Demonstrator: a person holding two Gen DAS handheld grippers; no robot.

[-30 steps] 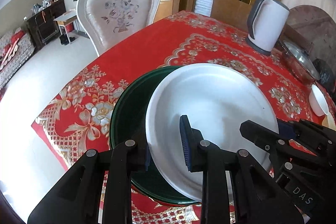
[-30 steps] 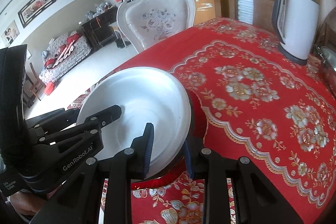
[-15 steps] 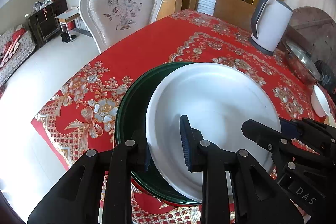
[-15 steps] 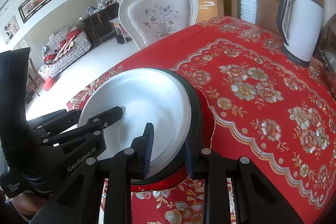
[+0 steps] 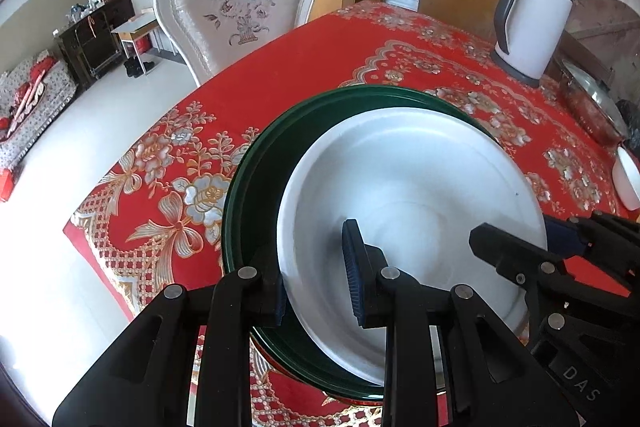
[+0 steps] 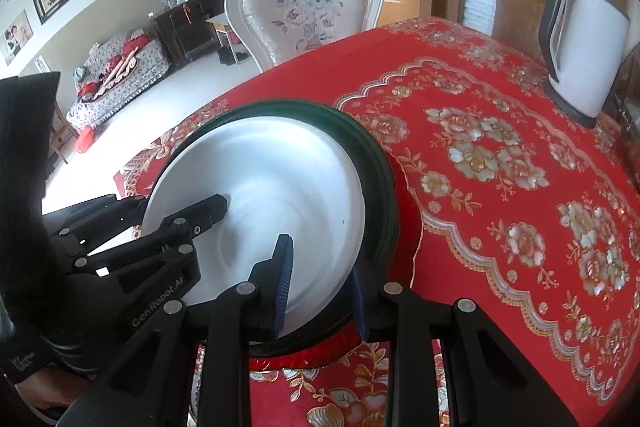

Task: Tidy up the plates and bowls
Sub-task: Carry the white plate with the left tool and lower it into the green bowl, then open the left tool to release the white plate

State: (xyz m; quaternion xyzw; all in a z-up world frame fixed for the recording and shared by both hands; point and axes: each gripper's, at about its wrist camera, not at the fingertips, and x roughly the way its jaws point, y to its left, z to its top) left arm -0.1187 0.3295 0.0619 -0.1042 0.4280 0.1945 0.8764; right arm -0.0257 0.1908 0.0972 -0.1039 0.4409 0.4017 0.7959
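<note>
A white plate [image 5: 416, 195] lies inside a larger dark green plate [image 5: 256, 195] on the red flowered tablecloth; both show in the right wrist view too, white plate [image 6: 280, 179] and green plate [image 6: 380, 195]. My left gripper [image 5: 316, 275] straddles the white plate's near left rim, jaws parted. My right gripper [image 6: 320, 287] straddles the plates' right rim, jaws parted. Each gripper shows in the other's view.
A white electric kettle [image 5: 528, 23] stands at the far right of the table [image 5: 328, 67]. A lidded pot [image 5: 592, 107] and a small white bowl [image 5: 626, 179] sit at the right edge. A white carved chair [image 5: 236, 11] stands behind the table.
The white plate has settled lower and more centred in the green plate. Both grippers stay at its rim with the jaws a little wider.
</note>
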